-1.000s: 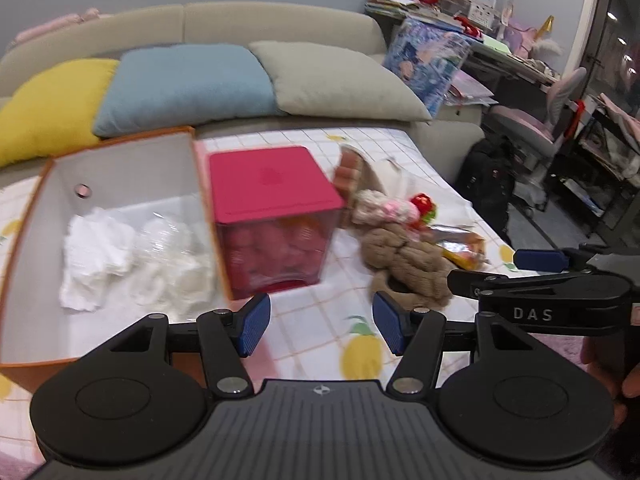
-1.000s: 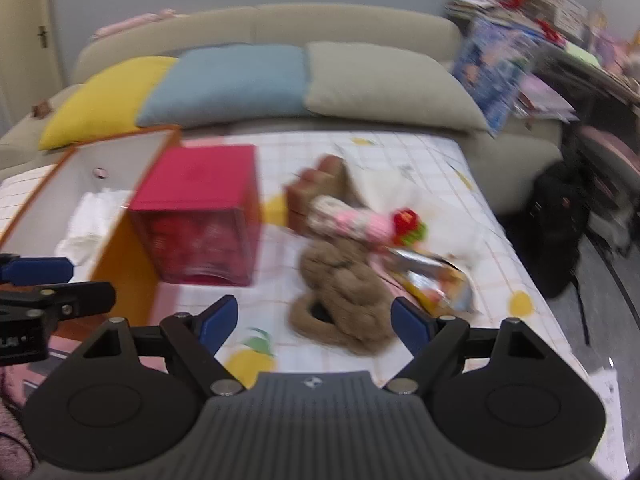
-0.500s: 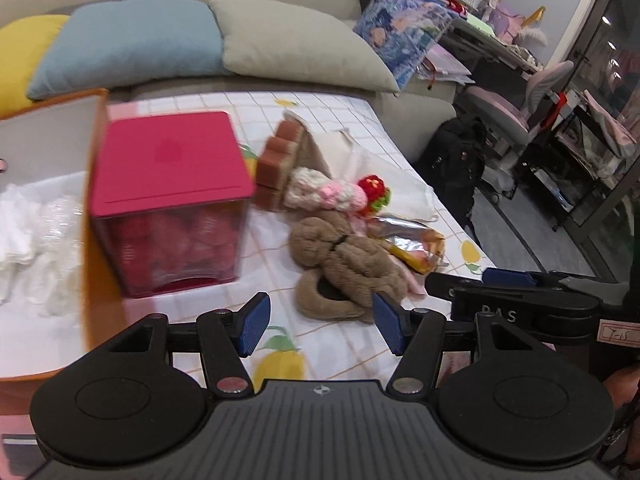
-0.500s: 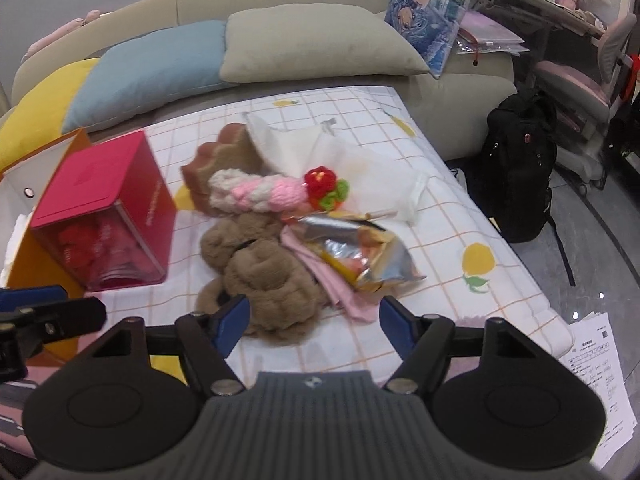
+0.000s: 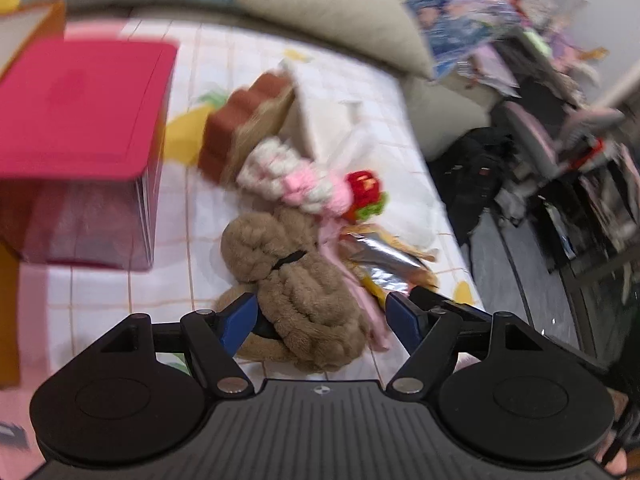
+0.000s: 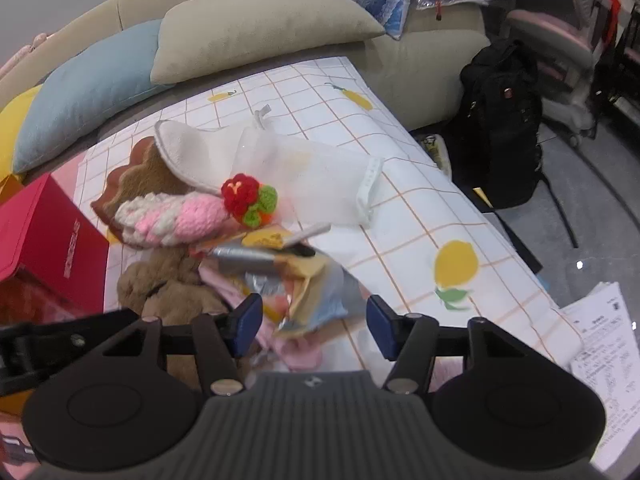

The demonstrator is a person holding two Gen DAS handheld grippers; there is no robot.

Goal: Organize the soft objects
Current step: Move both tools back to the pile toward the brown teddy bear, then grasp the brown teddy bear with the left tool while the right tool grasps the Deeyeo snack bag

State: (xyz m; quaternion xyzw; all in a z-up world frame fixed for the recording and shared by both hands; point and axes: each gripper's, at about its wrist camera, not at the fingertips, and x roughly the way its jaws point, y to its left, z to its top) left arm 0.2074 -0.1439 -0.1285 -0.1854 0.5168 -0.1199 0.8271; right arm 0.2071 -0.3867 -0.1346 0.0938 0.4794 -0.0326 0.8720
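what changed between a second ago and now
Both grippers swung from the orange bin side toward the pile and came down closer. The left gripper has just opened wider, straddling the brown plush toy; the right gripper has been closing above the crinkled foil snack packet. Nothing gripped. The pile and red-lidded box stayed put.

The whole left wrist view is smeared by motion blur. The red lidded box (image 5: 80,108) at the upper left is cut off by the left edge, and what is inside cannot be made out. The cluttered shelves (image 5: 560,60) at the upper right are too blurred to name. In the right wrist view, the brown plush toy (image 6: 168,292) at the lower left is partly hidden behind the gripper body. The printed papers (image 6: 608,344) at the lower right are cut off by the edge, and the text is too small to read.
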